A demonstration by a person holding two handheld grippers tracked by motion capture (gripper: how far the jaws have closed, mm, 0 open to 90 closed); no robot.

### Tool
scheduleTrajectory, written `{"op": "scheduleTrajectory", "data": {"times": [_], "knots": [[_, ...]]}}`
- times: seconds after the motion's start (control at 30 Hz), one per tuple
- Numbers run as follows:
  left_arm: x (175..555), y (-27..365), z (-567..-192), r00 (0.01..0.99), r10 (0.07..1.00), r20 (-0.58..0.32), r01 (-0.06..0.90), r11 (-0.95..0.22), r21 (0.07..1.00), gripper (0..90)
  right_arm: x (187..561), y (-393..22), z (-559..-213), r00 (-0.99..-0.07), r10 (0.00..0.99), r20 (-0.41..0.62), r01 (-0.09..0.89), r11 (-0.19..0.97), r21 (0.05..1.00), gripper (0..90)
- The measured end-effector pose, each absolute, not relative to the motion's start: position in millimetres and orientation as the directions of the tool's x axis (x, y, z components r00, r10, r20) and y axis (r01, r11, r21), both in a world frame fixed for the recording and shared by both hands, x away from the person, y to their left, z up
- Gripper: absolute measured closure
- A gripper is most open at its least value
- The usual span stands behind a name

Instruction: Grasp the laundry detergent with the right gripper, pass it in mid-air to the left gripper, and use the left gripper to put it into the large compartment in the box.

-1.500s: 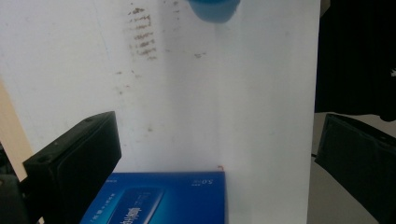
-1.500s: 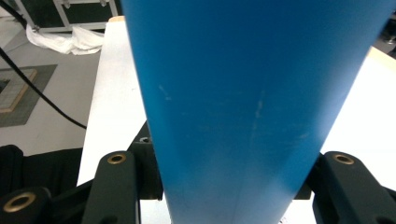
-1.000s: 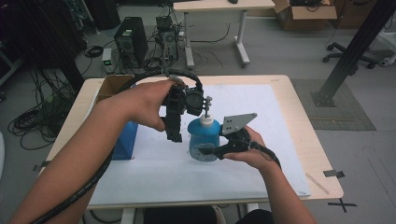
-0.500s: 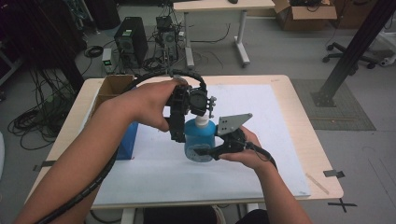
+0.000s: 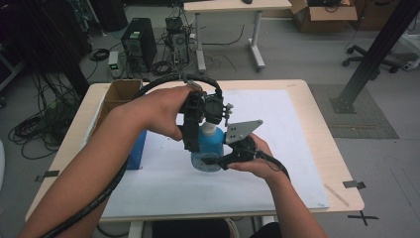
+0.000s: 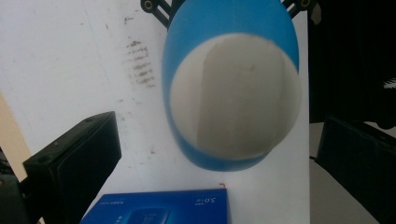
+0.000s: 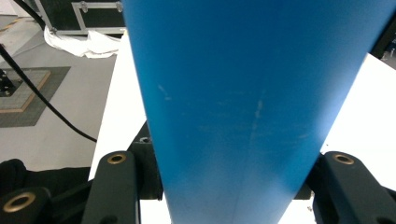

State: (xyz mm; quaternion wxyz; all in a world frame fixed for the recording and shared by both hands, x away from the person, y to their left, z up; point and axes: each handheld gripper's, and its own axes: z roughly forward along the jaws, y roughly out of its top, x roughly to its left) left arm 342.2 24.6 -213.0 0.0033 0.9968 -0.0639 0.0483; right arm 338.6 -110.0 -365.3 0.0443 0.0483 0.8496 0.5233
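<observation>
Grey floor [image 5: 317, 59], cluttered cables [image 5: 29, 129]

We cannot see the top of the blue bottle [image 5: 208, 148] in the high view, because the left gripper [image 5: 190, 141] and its hand cover the neck at twelve o'clock. The right gripper [image 5: 218, 161] hides the bottle's lower right, toward four o'clock. In the right gripper view the bottle runs off the frame at twelve and six o'clock, so neither its cap nor its base shows. In the left gripper view the blue box [image 6: 159, 207] is cut off at six o'clock, and its white print is too small for us to read.
</observation>
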Motion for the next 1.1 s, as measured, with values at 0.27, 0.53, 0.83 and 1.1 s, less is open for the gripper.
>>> {"op": "scheduleTrajectory", "data": {"times": [0.27,0.53,0.83,1.1], "knots": [[341,24,-217,0.987,-0.131,0.089,-0.131,-0.991,-0.004,0.2,339,-102,-366,-0.992,0.123,-0.025,0.033,0.451,0.892,45.7],[340,23,-221,0.989,-0.127,0.081,-0.128,-0.992,-0.004,0.2,339,-96,-366,-0.993,0.118,-0.026,0.03,0.448,0.893,45.7],[340,25,-225,0.99,-0.123,0.075,-0.124,-0.992,0.01,0.4,339,-91,-365,-0.993,0.117,-0.029,0.026,0.444,0.895,45.6],[340,25,-229,0.989,-0.121,0.085,-0.122,-0.993,0.001,0.8,339,-90,-364,-0.993,0.117,-0.023,0.031,0.438,0.899,45.6]]}}
